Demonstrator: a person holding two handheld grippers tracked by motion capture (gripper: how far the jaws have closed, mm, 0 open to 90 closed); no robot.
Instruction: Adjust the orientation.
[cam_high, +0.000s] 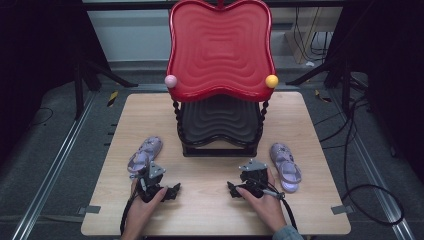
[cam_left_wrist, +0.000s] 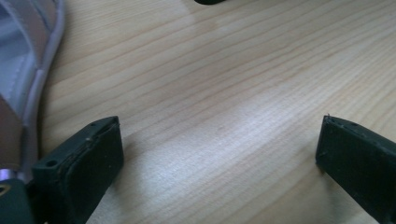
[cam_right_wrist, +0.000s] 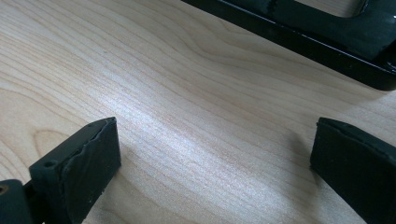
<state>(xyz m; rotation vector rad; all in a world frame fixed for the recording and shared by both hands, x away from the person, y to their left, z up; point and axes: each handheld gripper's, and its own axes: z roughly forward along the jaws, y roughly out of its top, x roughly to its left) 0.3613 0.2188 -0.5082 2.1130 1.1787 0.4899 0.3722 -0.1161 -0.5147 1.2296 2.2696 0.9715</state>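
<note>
Two sandals, two open tools

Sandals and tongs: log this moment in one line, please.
left tongs: open, empty, on table | right tongs: open, empty | left sandal: beside left tongs, untouched | right sandal: untouched | rack: both shelves empty

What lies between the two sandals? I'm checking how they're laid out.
In the high view, the black base of the two-tier rack stands between the left sandal and the right sandal.
</note>
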